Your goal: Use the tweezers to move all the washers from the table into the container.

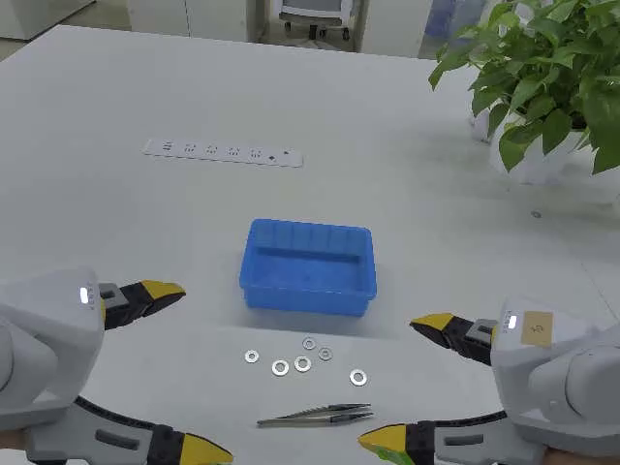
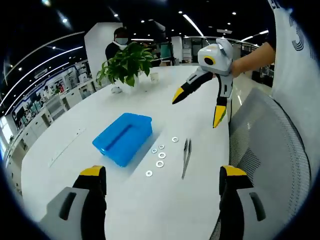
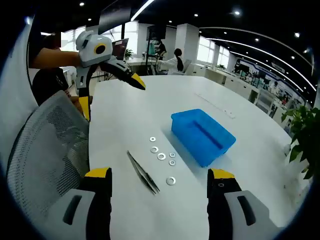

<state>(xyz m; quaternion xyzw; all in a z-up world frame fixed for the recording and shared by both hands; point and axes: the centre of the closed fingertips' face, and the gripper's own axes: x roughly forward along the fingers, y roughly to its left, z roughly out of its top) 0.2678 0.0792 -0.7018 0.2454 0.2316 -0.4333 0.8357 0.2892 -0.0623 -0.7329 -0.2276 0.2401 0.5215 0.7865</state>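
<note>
Left gripper [image 1: 201,370]: is hovering over the near left part of the table [image 1: 436,194], its jaws standing wide apart and holding nothing.
Right gripper [image 1: 389,382]: is hovering at the near right, its jaws also wide apart and gripping nothing.
Tweezers [image 1: 315,417]: are lying flat on the table between the two grippers, touched by neither.
Washers [image 1: 302,363]: six are lying on the table between the tweezers and the container, one sitting a little apart to the right.
Container [image 1: 305,298]: the blue tray is sitting just beyond the washers.
Far side: a power strip [image 1: 223,152] is lying beyond the container, and a potted plant [image 1: 542,68] is standing at the far right.

The left gripper [image 1: 203,370] and right gripper [image 1: 389,382] have white housings and black, yellow-tipped jaws.
</note>
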